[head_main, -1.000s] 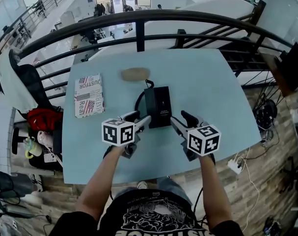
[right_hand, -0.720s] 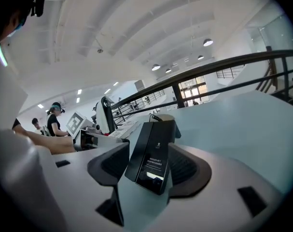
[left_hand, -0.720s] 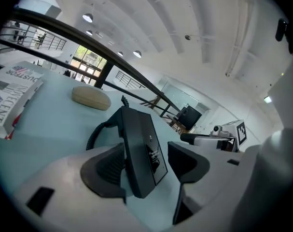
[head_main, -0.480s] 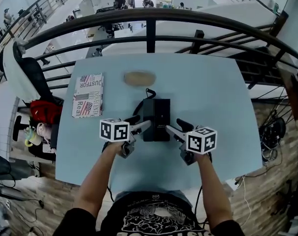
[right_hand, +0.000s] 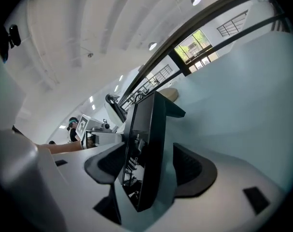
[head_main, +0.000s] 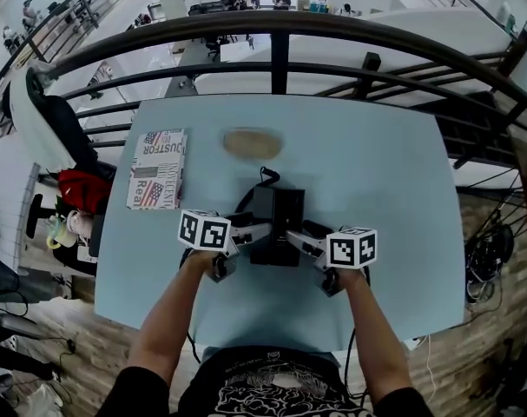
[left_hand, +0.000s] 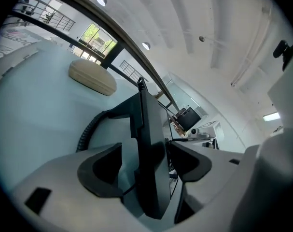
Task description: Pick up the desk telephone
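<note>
The black desk telephone [head_main: 277, 220] lies in the middle of the light blue table [head_main: 376, 172], its coiled cord [head_main: 245, 200] at its left side. My left gripper [head_main: 261, 231] is at the phone's near left corner, and its jaws are opening. In the left gripper view the phone's edge [left_hand: 146, 124] stands between the pads [left_hand: 107, 170], with a gap showing. My right gripper [head_main: 296, 238] is at the near right corner, jaws also opening. The phone's edge [right_hand: 146, 129] sits between the right gripper's pads [right_hand: 192, 166], untouched by them.
A folded newspaper [head_main: 157, 168] lies at the table's left. A beige oval pad [head_main: 252, 142] rests beyond the phone. A black curved railing [head_main: 280, 59] runs behind the table's far edge. A chair with a red bag [head_main: 76, 211] stands to the left.
Both grippers moved forward and down from in front of the phone to its near corners. Their jaws widened and now straddle the phone's edges.
</note>
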